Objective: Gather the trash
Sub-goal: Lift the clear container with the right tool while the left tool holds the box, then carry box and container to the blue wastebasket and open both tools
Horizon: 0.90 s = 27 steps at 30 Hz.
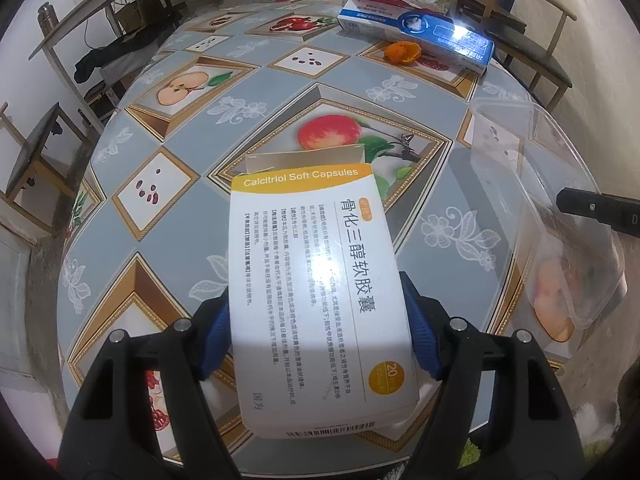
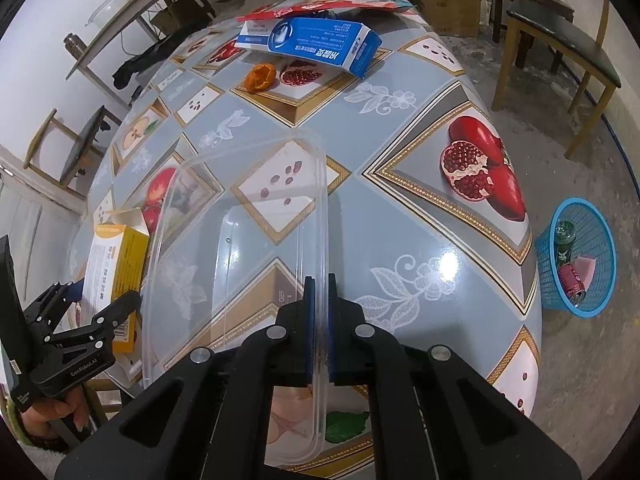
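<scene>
My left gripper (image 1: 316, 320) is shut on a white and yellow medicine box (image 1: 320, 280), held above the table's near side; it also shows in the right wrist view (image 2: 116, 268). My right gripper (image 2: 320, 300) is shut on the rim of a clear plastic container (image 2: 240, 240), which shows at the right of the left wrist view (image 1: 560, 208). A blue and white box (image 1: 416, 28) and an orange peel (image 1: 402, 52) lie at the table's far end. The peel (image 2: 261, 76) and blue box (image 2: 316, 42) also show in the right wrist view.
The table (image 2: 400, 240) has a fruit-print cover. A blue basket (image 2: 580, 256) with a can and a bottle stands on the floor to its right. Wooden chairs (image 2: 560, 40) stand around it. A red wrapper (image 2: 320, 8) lies beyond the blue box.
</scene>
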Available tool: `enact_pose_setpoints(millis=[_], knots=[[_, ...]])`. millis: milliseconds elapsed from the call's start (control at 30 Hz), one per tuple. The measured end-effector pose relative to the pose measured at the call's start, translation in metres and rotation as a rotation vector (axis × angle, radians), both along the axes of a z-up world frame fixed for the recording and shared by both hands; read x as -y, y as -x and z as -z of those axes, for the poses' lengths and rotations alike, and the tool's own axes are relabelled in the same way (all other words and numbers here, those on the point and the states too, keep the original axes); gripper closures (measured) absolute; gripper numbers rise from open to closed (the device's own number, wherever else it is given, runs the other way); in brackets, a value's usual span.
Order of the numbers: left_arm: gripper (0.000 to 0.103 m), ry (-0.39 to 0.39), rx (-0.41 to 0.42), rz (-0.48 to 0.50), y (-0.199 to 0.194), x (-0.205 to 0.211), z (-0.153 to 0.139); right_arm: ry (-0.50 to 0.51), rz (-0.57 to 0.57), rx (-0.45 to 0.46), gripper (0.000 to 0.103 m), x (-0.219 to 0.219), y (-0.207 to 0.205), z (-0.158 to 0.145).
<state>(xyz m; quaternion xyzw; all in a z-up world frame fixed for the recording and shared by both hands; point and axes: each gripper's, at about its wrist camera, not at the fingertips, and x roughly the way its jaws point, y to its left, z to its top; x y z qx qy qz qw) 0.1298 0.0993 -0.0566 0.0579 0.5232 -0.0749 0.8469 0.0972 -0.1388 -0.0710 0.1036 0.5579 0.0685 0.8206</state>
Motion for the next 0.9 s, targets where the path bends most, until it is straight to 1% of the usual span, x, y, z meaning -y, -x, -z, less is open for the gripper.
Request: enact_pose_setpoints(millis=[167,900], knots=[[0.033,-0.001,0.003,0.000,0.000,0.000,0.000,-0.003,-0.001,0.007,0.098,-0.001,0.001,-0.001],[0.033,-0.021,0.072,0.009,0.012,0.007,-0.020,-0.026,-0.011,0.065,0.099,0.002,0.011,-0.017]])
